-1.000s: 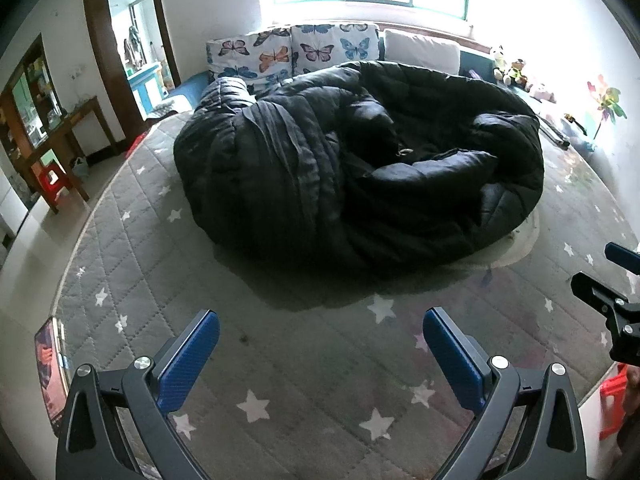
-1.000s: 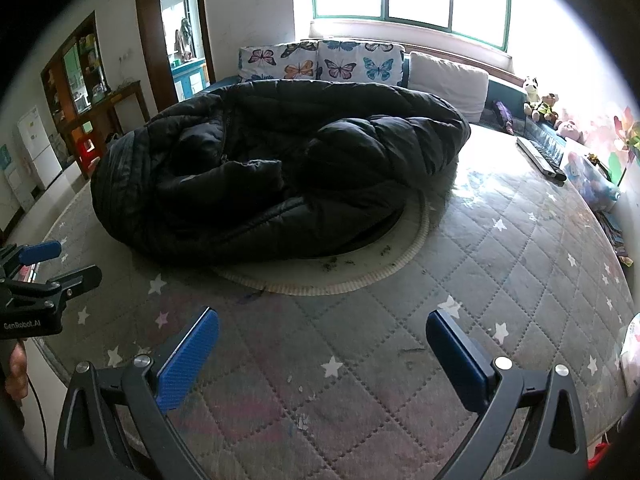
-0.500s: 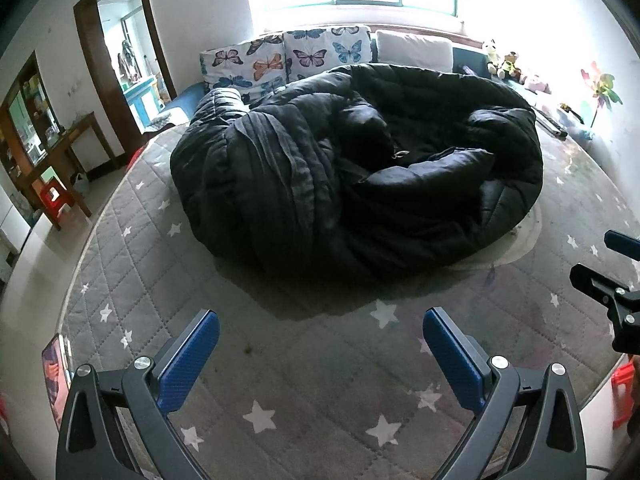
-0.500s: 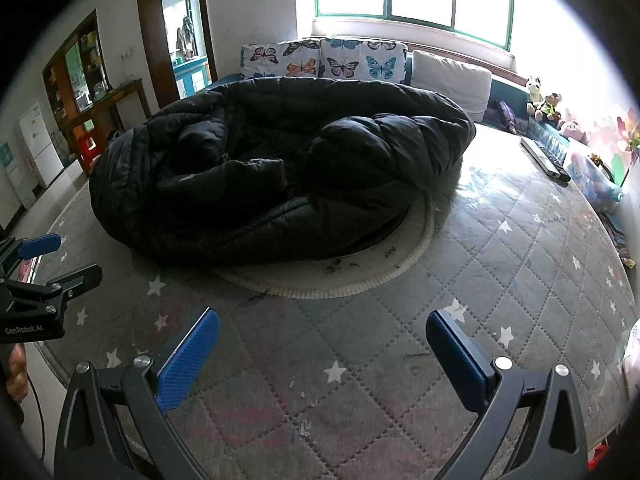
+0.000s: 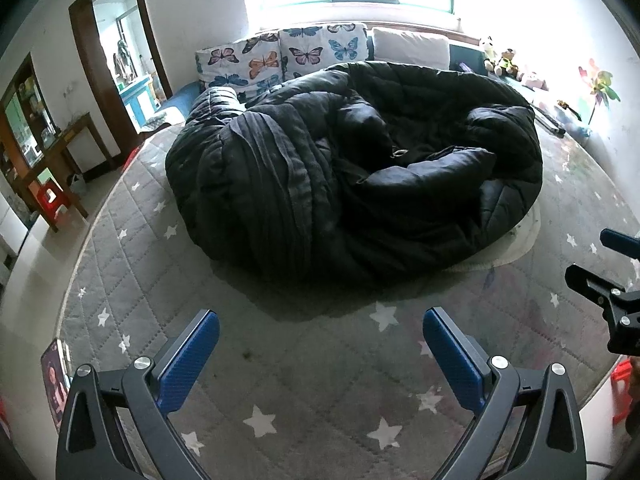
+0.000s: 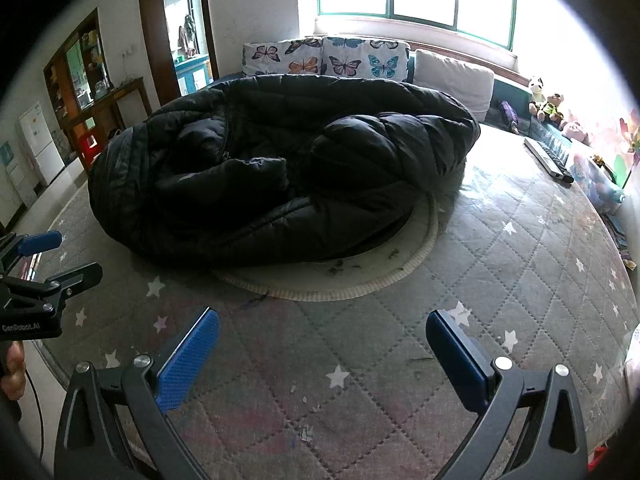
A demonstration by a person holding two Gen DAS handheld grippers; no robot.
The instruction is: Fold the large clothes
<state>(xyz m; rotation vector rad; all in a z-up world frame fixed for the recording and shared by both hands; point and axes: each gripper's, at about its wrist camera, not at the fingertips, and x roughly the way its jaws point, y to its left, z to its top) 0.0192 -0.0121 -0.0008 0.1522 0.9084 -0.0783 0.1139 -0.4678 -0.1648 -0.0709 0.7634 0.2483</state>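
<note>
I've got both jaws wide apart, left gripper (image 5: 320, 344) and right gripper (image 6: 322, 344), holding nothing above the mattress (image 6: 500, 272). The black coat (image 5: 352, 168) lies crumpled mid-bed, so I judge folding hasn't begun; next I must reach in and grab an edge.

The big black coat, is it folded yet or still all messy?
Nothing looks folded: the coat lies in a crumpled heap on the starry mattress. Nothing is in hand either; the left claw and right claw are open, short of the coat. All the spreading and folding is left.
</note>
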